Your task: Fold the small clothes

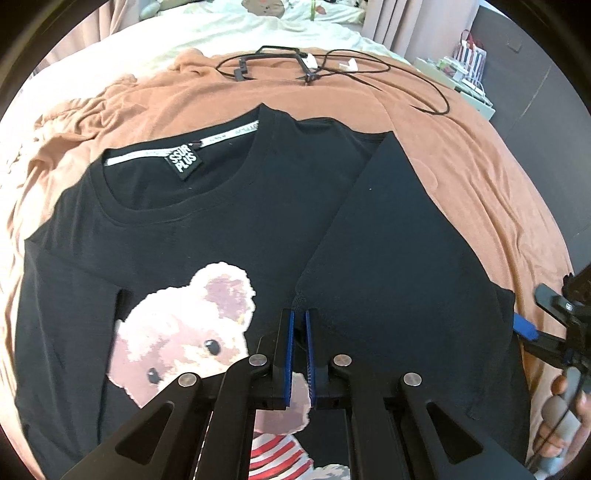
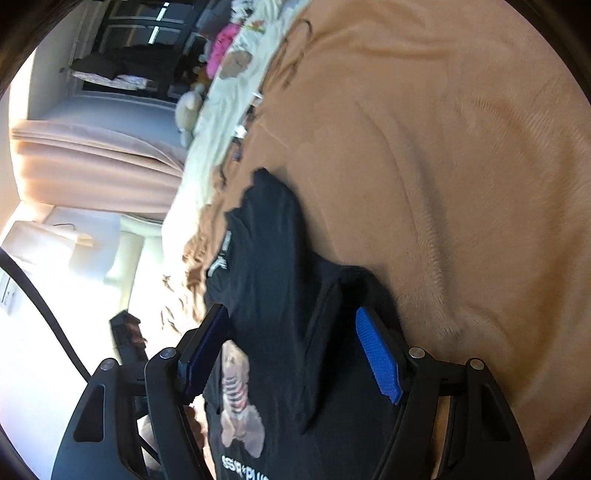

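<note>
While tilted, right hand-held gripper agape

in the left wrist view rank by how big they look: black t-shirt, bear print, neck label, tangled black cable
1. black t-shirt
2. bear print, partly hidden by the left gripper
3. tangled black cable, spread thin and farther off, so its rank is unsure
4. neck label

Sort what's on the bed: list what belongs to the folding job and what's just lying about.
Part of the job:
- black T-shirt with the bear print, one sleeve already folded in
- left gripper, nearly closed at the folded sleeve's edge
- right gripper, open over the shirt

Just lying about:
- black cable
- orange blanket under the shirt
- white printed bedding beyond it
</note>
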Tool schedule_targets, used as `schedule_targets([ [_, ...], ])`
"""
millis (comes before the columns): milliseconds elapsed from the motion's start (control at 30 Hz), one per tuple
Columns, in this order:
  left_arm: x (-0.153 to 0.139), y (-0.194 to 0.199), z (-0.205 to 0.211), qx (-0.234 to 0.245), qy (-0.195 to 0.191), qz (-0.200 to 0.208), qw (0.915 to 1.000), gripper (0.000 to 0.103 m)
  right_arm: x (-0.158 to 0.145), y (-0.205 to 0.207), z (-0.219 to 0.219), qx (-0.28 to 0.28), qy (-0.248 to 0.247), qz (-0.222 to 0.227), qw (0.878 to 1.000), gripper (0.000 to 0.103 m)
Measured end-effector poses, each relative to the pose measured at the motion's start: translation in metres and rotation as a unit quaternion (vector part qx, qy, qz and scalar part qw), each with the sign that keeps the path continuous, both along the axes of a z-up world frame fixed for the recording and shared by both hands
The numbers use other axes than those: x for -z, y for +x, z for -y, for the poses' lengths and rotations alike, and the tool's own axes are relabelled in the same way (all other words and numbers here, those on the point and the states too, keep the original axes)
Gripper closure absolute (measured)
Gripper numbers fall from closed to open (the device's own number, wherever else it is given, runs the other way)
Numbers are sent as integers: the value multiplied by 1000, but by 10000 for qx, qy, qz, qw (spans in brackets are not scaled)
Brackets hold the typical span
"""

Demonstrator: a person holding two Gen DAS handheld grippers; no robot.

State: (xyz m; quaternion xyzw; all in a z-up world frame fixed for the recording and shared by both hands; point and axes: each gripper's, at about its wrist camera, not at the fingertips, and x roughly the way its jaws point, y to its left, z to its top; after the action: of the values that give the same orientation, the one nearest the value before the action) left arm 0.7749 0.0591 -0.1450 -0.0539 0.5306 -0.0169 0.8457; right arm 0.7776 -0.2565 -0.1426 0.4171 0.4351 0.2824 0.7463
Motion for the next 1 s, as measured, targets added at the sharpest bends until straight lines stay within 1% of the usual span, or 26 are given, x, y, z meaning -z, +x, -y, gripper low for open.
schedule_targets([
  [167,0,4,-6,-12,171,-49,9998,97,-6,16,1,29,107,80,9999,33],
  [333,1,9,-7,-120,264,-34,9996,97,2,12,8,132,350,79,9993,33],
  [400,2,10,-7,-167,274,-47,9995,97,5,6,8,201,314,74,9993,36],
  [467,4,12,-6,-181,287,-96,9994,97,5,-1,8,221,50,18,9997,38],
  [567,7,13,-7,-206,262,-152,9993,97,-9,-10,9,255,-422,64,9988,38],
  [633,9,13,-8,-216,212,-171,9994,97,-24,-16,10,279,-640,240,9973,38],
  [700,12,14,-11,-217,152,-193,9995,96,-38,-19,8,325,-1056,514,9925,38],
  [733,13,14,-12,-224,113,-216,9995,96,-47,-21,4,371,-1549,737,9845,38],
  [800,16,14,-14,-236,81,-245,9994,96,-52,-21,-11,372,-2228,945,9696,38],
  [833,17,13,-15,-247,76,-255,9993,96,-49,-19,-17,311,-2444,955,9645,38],
  [867,19,13,-15,-246,55,-276,9993,96,-47,-18,-22,254,-2538,952,9622,40],
  [900,20,13,-16,-246,36,-307,9992,96,-43,-15,-29,167,-2648,943,9595,46],
  [933,20,12,-16,-251,27,-326,9991,93,-39,-13,-36,86,-2847,927,9541,47],
  [1000,20,13,-18,-278,-20,-351,9990,90,-36,-10,-51,37,-3326,932,9384,50],
])
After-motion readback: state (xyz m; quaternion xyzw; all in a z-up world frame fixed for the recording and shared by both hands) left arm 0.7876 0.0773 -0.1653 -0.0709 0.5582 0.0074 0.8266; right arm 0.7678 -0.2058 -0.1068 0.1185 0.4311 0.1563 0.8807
